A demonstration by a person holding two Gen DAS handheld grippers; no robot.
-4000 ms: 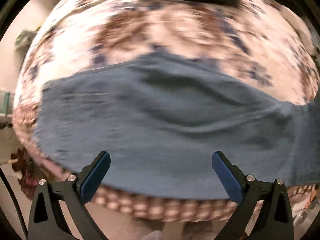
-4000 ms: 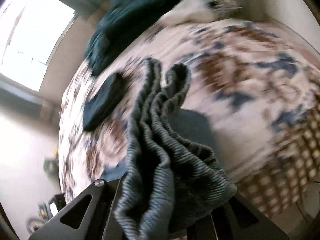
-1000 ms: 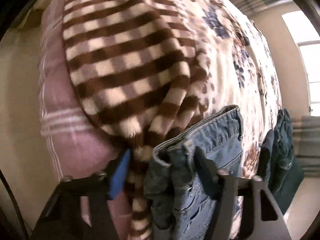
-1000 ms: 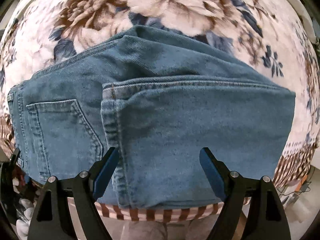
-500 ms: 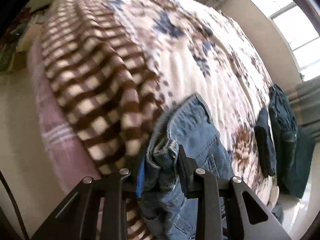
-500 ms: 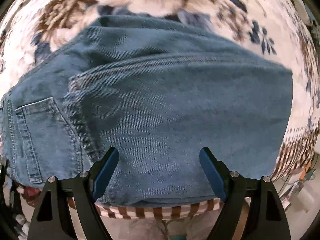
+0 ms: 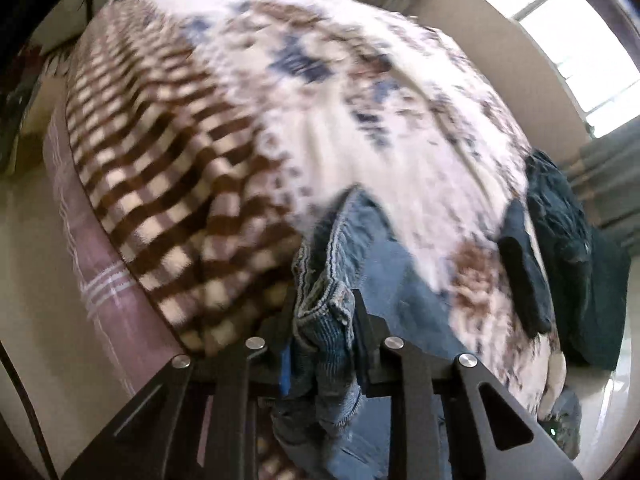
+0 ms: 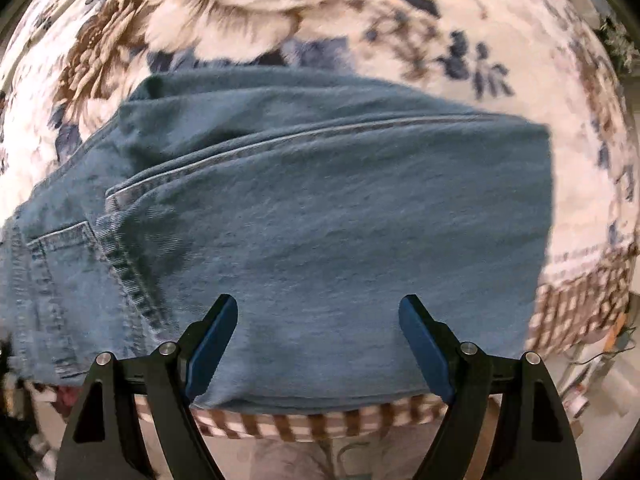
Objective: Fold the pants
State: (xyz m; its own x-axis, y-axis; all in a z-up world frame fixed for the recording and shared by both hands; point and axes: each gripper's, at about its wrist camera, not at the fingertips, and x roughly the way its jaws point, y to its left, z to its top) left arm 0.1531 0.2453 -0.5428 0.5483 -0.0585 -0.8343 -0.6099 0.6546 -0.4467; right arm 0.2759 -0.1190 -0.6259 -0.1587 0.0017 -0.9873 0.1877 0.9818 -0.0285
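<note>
Blue denim jeans (image 8: 328, 220) lie folded on a floral bedspread (image 8: 248, 4), legs doubled over the seat; a back pocket (image 8: 60, 264) shows at the left. My right gripper (image 8: 318, 320) is open and empty, hovering over the jeans' near edge. My left gripper (image 7: 322, 316) is shut on the jeans' waistband (image 7: 324, 276), which bunches up between the jaws and lifts off the bed. The rest of the jeans (image 7: 404, 292) trails down to the right in the left wrist view.
The bedspread (image 7: 320, 100) has a brown checked border (image 7: 168, 184) hanging over the bed's edge. A dark folded garment (image 7: 520, 268) and a dark teal pile (image 7: 568, 248) lie at the far side. A window (image 7: 580, 40) is behind.
My left gripper closed on the waistband and lifted it, swinging back from the bed's edge. My right gripper stayed open above the jeans, drifting slightly.
</note>
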